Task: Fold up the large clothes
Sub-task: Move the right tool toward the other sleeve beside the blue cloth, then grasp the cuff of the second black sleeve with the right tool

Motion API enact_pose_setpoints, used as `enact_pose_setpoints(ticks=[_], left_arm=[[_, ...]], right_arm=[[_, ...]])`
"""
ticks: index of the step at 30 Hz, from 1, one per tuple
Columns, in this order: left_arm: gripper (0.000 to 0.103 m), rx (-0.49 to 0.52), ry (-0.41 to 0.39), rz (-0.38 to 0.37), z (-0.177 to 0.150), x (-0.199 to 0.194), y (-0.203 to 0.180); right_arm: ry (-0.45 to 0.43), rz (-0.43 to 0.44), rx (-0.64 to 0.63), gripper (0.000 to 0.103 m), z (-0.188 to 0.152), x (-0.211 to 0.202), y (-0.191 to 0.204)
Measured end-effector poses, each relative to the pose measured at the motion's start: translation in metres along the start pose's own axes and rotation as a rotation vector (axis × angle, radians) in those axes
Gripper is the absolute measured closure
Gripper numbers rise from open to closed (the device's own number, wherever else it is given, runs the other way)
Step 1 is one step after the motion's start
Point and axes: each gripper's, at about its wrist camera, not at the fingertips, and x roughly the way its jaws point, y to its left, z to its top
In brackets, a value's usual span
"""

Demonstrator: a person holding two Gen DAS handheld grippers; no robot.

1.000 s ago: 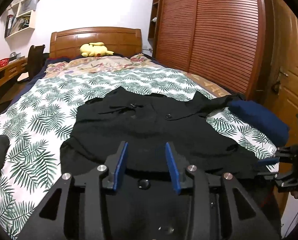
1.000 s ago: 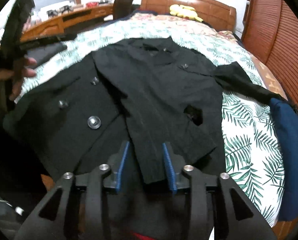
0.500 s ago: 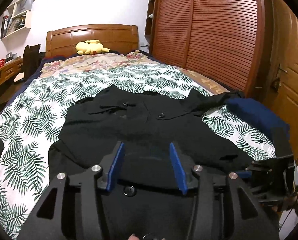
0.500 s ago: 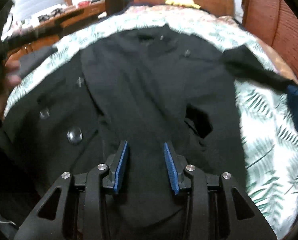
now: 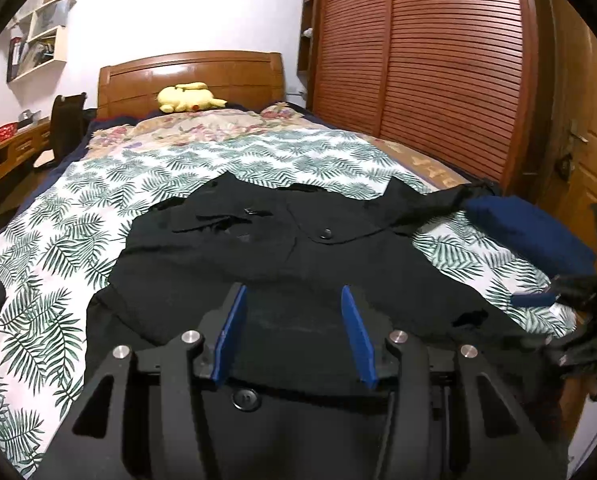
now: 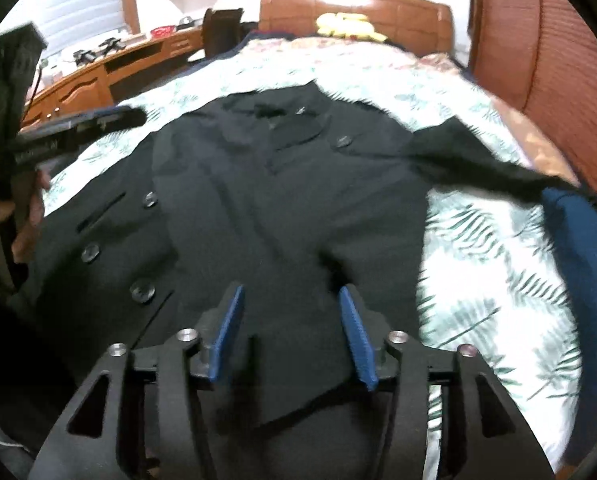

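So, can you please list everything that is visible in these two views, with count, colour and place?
coat: one, black, spread flat on the bed, buttons showing
bedspread: one, white with green leaves, under the coat
folded cloth: one, dark blue, at the bed's right edge
plush toy: one, yellow, by the headboard
headboard: one, brown wood
wardrobe: one, reddish louvred doors, right of the bed
desk: one, wooden, left of the bed
left gripper: jaws open over the coat's hem
right gripper: jaws just opened, coat edge between them

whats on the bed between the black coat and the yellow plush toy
Only bedding: the leaf-print sheet, then a floral cover toward the yellow plush toy. Nothing else lies beyond the black coat; the left wrist view shows it.
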Motion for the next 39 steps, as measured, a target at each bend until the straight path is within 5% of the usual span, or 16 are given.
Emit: enact_pose_setpoints(ticks=[11, 21, 30, 39], left_arm=[[0.055, -0.013, 0.054, -0.008, -0.008, 0.026, -0.004], [0.055, 0.011, 0.084, -0.030, -0.014, 0.031, -0.022], [0.055, 0.026, 0.120, 0.000, -0.020, 0.036, -0.024], [0.055, 0.017, 0.120, 0.016, -0.020, 0.032, -0.015]], right_arm=[[-0.004, -0.181, 0.058, 0.040, 0.035, 0.000, -0.090], [0.006, -0.330, 0.211, 0.039, 0.080, 0.026, -0.223], [0.016, -0.342, 0.412, 0.039, 0.108, 0.054, -0.302], [0.081, -0.321, 0.575, 0.039, 0.110, 0.096, -0.339]])
